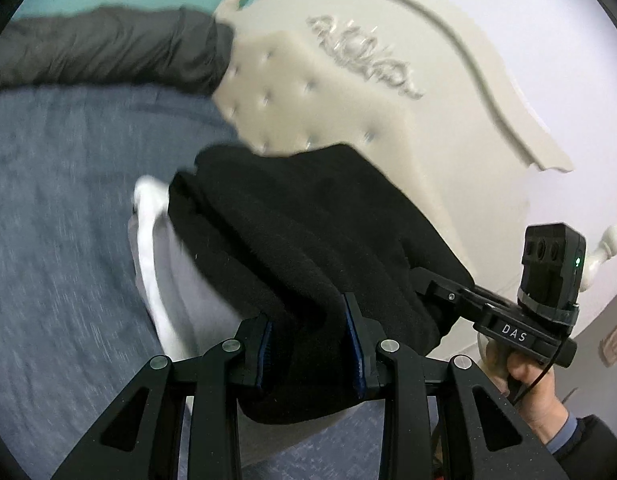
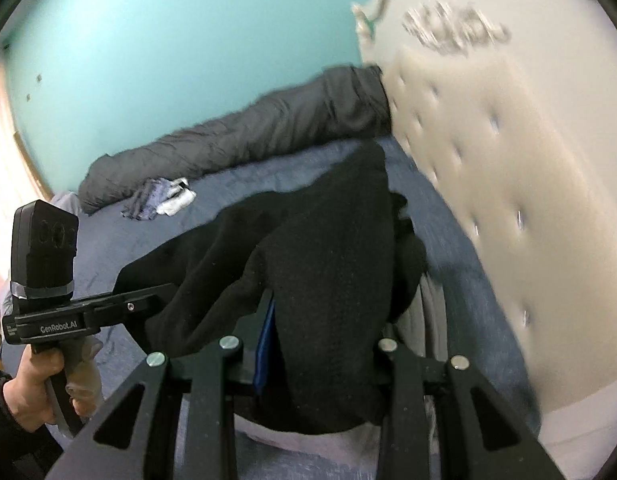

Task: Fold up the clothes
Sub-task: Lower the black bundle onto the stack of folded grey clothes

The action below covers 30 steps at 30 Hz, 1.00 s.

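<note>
Left gripper [image 1: 312, 336] and right gripper [image 2: 328, 344] each clamp the black garment [image 1: 300, 232]; soft, thick, limp fleece; sags between holds; best gripped at near edge corners.

Black fleece garment [image 2: 328, 264] covers the right gripper's [image 2: 328, 344] far finger entirely. Motion blur smears the tufted cream headboard [image 1: 292, 92] and its carved ornament [image 1: 364, 56]. A crumpled cloth [image 2: 164, 200] is unidentifiable.

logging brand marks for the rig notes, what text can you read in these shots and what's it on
"DAS": white letters on the black body of the right gripper, left wrist view.
"GenRobot.AI": on the black body of the left gripper, right wrist view.
Smaller print beside "GenRobot.AI": too small to read.
The headboard bears carved ornament, not lettering.
</note>
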### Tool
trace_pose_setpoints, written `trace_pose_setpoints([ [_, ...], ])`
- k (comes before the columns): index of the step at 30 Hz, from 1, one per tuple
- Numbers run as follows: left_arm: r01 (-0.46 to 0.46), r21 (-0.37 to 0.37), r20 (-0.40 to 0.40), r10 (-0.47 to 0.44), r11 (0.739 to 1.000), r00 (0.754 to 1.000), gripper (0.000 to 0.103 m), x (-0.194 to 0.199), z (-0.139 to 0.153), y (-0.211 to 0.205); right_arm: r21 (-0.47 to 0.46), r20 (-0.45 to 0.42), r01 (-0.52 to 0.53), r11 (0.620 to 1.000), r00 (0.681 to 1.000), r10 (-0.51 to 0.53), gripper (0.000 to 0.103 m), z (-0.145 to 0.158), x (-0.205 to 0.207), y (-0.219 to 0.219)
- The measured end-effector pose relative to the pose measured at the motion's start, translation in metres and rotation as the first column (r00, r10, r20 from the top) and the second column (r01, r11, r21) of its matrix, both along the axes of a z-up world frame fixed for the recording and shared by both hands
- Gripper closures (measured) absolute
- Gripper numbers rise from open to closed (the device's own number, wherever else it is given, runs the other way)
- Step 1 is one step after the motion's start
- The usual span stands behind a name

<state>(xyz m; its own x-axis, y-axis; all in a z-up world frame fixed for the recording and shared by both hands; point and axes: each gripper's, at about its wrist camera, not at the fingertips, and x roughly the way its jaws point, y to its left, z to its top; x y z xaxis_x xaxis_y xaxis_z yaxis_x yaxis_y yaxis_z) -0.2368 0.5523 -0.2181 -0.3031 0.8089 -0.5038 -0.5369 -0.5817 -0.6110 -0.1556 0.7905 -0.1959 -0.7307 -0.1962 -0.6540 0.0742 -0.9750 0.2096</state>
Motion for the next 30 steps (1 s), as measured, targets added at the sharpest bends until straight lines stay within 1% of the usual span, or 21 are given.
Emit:
trace_pose_setpoints([
  [2,0.009,0.021,0.031,-0.010,1.000,0.999,0.068,0.002,-0.014,-0.004,-0.048,0.004,0.018,0.999,1.000,-0.018,0.073,-0.016,0.004,0.011],
  [3,0.013,0.031,0.038,-0.014,0.999,0.999,0.067,0.002,-0.016,-0.007,-0.070,0.005,0.023,0.997,1.000,-0.023,0.072,-0.022,0.006,0.016],
  [7,0.019,0.025,0.054,-0.020,0.999,0.998,0.063,0.006,-0.009,-0.019,-0.097,0.004,0.020,0.995,1.000,-0.019,0.068,-0.023,0.009,0.021],
  [8,0.016,0.017,0.044,-0.017,1.000,0.999,0.061,0.008,-0.004,-0.022,-0.099,0.008,0.026,0.995,1.000,-0.025,0.065,-0.021,0.009,0.022],
  [10,-0.001,-0.018,-0.016,0.000,1.000,1.000,0.059,0.014,0.012,-0.032,-0.099,0.016,0.048,0.994,0.999,-0.047,0.059,-0.018,0.010,0.025],
  [13,-0.033,-0.048,-0.099,0.028,0.998,0.995,0.058,0.014,0.032,-0.040,-0.064,0.010,0.088,0.994,0.996,-0.088,0.052,-0.011,0.014,0.026],
  [16,-0.046,-0.078,-0.165,0.032,0.996,0.986,0.057,0.014,0.050,-0.041,-0.060,-0.028,0.130,0.990,0.991,-0.132,0.051,0.005,0.022,0.031],
  [18,-0.027,-0.096,-0.185,0.009,0.995,0.983,0.057,0.011,0.056,-0.033,-0.056,-0.058,0.160,0.986,0.985,-0.163,0.051,0.017,0.027,0.034],
  [21,-0.001,-0.132,-0.203,-0.026,0.991,0.979,0.057,0.008,0.059,-0.018,-0.034,-0.113,0.144,0.989,0.983,-0.147,0.051,0.041,0.026,0.027],
  [22,0.007,-0.140,-0.201,-0.035,0.990,0.979,0.057,0.007,0.058,-0.014,-0.016,-0.118,0.126,0.992,0.985,-0.127,0.052,0.047,0.022,0.021],
  [23,0.015,-0.149,-0.199,-0.045,0.989,0.979,0.057,0.007,0.057,-0.009,0.002,-0.121,0.108,0.994,0.987,-0.107,0.066,0.052,0.017,0.015],
  [24,0.020,-0.160,-0.196,-0.052,0.987,0.979,0.057,0.007,0.054,-0.006,0.018,-0.117,0.086,0.996,0.990,-0.083,0.076,0.055,0.011,0.010],
  [25,0.025,-0.171,-0.193,-0.059,0.985,0.979,0.057,0.007,0.051,-0.003,0.031,-0.099,0.062,0.998,0.993,-0.059,0.077,0.055,0.002,0.006],
  [26,0.030,-0.182,-0.190,-0.065,0.983,0.980,0.057,0.007,0.049,0.000,0.041,-0.071,0.042,0.998,0.997,-0.039,0.082,0.053,-0.007,0.001],
  [27,0.035,-0.192,-0.187,-0.072,0.981,0.980,0.057,0.007,0.046,0.003,0.055,-0.042,0.029,0.998,0.999,-0.027,0.089,0.050,-0.017,-0.002],
  [29,0.038,-0.217,-0.185,-0.079,0.975,0.980,0.057,0.007,0.039,0.006,0.088,0.019,0.035,0.996,0.999,-0.037,0.092,0.037,-0.033,-0.001],
  [30,0.040,-0.234,-0.179,-0.083,0.971,0.980,0.057,0.007,0.034,0.007,0.090,0.048,0.056,0.994,0.997,-0.060,0.094,0.028,-0.039,0.004],
])
